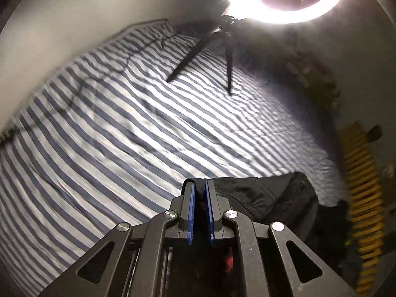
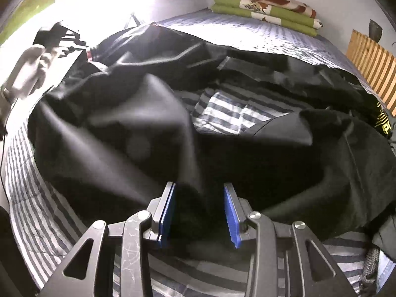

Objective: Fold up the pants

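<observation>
The left gripper (image 1: 200, 193) is nearly closed, its blue pads (image 1: 190, 212) pinching a dark bit of the black pants (image 1: 267, 198), which trail off to the right of it over the bed (image 1: 99, 136). The bed's blue-and-white striped sheet spreads beyond the pants, blurred. Farther from the pants, a black tripod (image 1: 210, 49) stands on the sheet, carrying a glaring ring light (image 1: 282, 2).

The right gripper (image 2: 200, 210) stands partly open, with black cloth of the pants (image 2: 123, 136) lying between its blue pads (image 2: 169, 212); whether the pads press on it I cannot tell. The pants lie crumpled across the middle of the bed (image 2: 247, 32), a patch of striped sheet showing through a gap in them. Beyond the pants, at the far end of the bed, sits a stack of folded green and brown-patterned bedding (image 2: 267, 10). Right of the pants stands a slatted wooden panel (image 2: 371, 64).
</observation>
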`<state>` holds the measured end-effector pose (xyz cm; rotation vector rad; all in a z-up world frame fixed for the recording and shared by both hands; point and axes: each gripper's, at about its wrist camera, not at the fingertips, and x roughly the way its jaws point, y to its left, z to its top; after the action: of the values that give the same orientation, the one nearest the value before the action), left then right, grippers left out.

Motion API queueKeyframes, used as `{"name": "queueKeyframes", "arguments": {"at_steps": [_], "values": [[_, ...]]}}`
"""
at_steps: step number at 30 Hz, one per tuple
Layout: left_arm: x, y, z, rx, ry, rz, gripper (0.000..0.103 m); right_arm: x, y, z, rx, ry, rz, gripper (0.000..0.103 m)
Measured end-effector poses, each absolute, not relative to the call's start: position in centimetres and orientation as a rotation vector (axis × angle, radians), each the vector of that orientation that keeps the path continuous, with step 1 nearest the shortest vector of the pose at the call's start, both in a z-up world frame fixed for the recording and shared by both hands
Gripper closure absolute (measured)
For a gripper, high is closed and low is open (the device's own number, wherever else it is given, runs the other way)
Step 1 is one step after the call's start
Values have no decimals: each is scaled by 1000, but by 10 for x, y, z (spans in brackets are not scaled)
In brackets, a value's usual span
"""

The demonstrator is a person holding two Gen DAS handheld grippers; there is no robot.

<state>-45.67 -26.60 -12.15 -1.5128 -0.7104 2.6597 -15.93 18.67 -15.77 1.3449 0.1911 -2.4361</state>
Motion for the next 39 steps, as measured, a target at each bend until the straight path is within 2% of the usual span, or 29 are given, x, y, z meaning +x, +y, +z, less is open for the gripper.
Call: {"name": "queueKeyframes", "arguments": {"at_steps": [1, 3, 4, 5, 9, 14, 18, 21, 22, 24, 25, 26, 33, 35, 36, 39], "values": [[-461, -265, -123, -1522, -701, 2627, 91, -159, 187, -159, 1346, 187, -2429, 68], [-458, -267, -127, -1538, -693, 2540, 63, -159, 187, -160, 1345, 194, -2429, 68], [-453, -269, -125, -1528, -681, 2529, 37, -159, 187, -160, 1344, 200, -2431, 68], [-444, -272, -123, -1515, -664, 2535, 28, -159, 187, -160, 1344, 202, -2432, 68], [-395, -276, -119, -1490, -646, 2467, 28, -157, 187, -158, 1336, 218, -2432, 68], [-347, -254, -159, -1626, -638, 2287, 29, -154, 183, -152, 1326, 222, -2429, 68], [-300, -237, -171, -1634, -658, 2178, 29, -147, 180, -148, 1313, 239, -2416, 68], [-270, -226, -177, -1640, -662, 2137, 29, -143, 178, -145, 1297, 262, -2419, 63], [-264, -222, -176, -1641, -639, 2144, 34, -142, 178, -144, 1293, 264, -2420, 63], [-250, -211, -175, -1644, -557, 2172, 61, -141, 178, -143, 1291, 259, -2414, 63], [-244, -207, -174, -1634, -543, 2176, 69, -140, 178, -142, 1287, 257, -2414, 63], [-238, -205, -172, -1611, -541, 2184, 71, -140, 178, -140, 1282, 253, -2417, 63], [-209, -198, -160, -1455, -543, 2237, 68, -181, 137, -95, 1249, 201, -2366, 60], [-209, -195, -161, -1432, -525, 2228, 53, -208, 95, -74, 1219, 217, -2311, 56], [-206, -194, -160, -1419, -492, 2242, 49, -221, 73, -65, 1211, 226, -2280, 54], [-203, -197, -163, -1421, -480, 2226, 47, -264, -7, -50, 1223, 276, -2160, 48]]}}
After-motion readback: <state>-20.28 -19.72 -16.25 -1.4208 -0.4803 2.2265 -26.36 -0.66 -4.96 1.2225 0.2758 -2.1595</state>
